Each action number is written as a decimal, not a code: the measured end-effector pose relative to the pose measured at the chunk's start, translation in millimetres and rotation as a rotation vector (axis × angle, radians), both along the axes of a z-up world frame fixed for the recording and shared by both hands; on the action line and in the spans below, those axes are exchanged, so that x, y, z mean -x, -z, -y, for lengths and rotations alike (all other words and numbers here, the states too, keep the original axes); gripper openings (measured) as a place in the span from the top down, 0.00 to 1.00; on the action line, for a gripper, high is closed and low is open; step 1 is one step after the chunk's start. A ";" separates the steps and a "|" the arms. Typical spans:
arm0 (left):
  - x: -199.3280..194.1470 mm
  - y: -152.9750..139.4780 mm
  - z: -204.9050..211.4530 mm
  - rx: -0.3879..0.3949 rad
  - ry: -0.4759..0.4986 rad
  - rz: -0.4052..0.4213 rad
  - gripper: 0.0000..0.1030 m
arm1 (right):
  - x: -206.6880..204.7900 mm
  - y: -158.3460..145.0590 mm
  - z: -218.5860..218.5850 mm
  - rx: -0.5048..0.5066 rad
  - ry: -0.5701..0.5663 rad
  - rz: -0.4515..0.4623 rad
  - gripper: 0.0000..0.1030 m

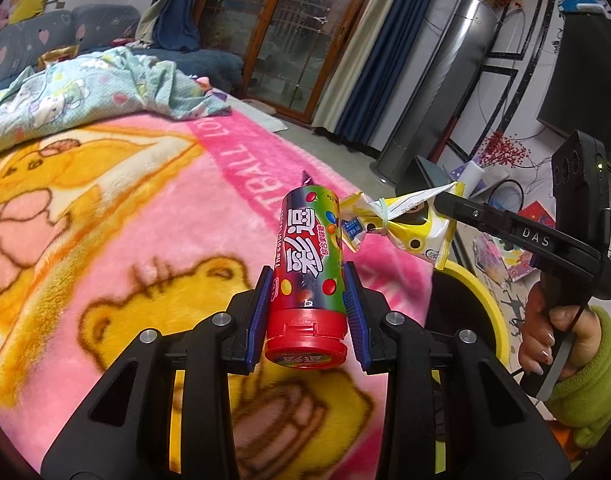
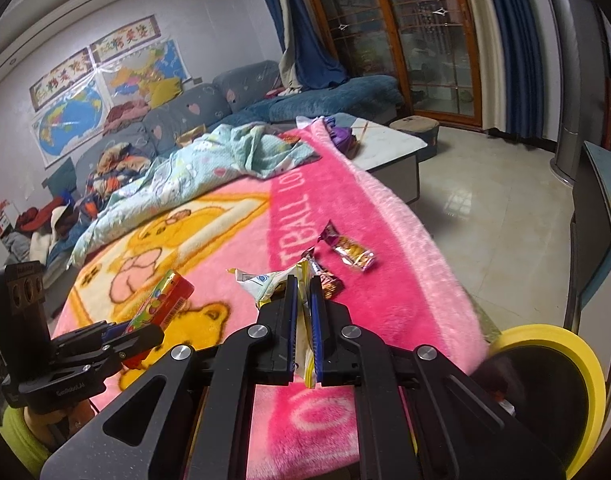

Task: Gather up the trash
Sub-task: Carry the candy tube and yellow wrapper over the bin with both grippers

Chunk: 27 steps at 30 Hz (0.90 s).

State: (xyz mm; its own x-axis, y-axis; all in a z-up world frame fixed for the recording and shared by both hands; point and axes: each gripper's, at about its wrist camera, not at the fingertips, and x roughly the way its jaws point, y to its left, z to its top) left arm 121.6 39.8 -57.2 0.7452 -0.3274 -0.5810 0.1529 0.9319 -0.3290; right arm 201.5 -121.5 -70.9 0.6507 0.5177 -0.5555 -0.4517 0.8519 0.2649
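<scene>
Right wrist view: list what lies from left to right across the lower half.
Left gripper holding the candy tube → right gripper pinching the yellow snack bag → purple wrapper on the pink blanket → yellow-rimmed bin.

Home living room, blue sofa [image 2: 209, 104], wall maps [image 2: 77, 108], curtained glass doors [image 2: 417, 40]

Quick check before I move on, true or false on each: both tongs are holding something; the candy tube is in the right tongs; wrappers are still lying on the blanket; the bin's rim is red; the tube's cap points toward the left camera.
1. Both tongs hold something. True: left tongs, right tongs.
2. The candy tube is in the right tongs. False: the left hold it; the right hold a yellow wrapper.
3. Wrappers still lie on the blanket. True.
4. The bin has a red rim. False: yellow.
5. The tube's cap faces the left camera. True.
</scene>
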 end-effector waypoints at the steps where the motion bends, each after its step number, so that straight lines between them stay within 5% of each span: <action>1: 0.9 -2.2 2.8 0.000 0.005 0.006 0.73 | 0.3 -1.3 2.1 -0.003 0.003 0.002 0.94; 27: 20.1 -25.6 68.4 -0.024 0.154 0.111 0.73 | 31.3 -13.2 93.9 -0.086 0.191 0.042 0.94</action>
State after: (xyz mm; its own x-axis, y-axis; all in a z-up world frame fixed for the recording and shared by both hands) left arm 101.5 -28.6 -31.6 0.7474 -0.4295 -0.5069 0.3287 0.9021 -0.2797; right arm 170.2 -215.4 -57.7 0.7632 0.4268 -0.4851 -0.2958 0.8983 0.3248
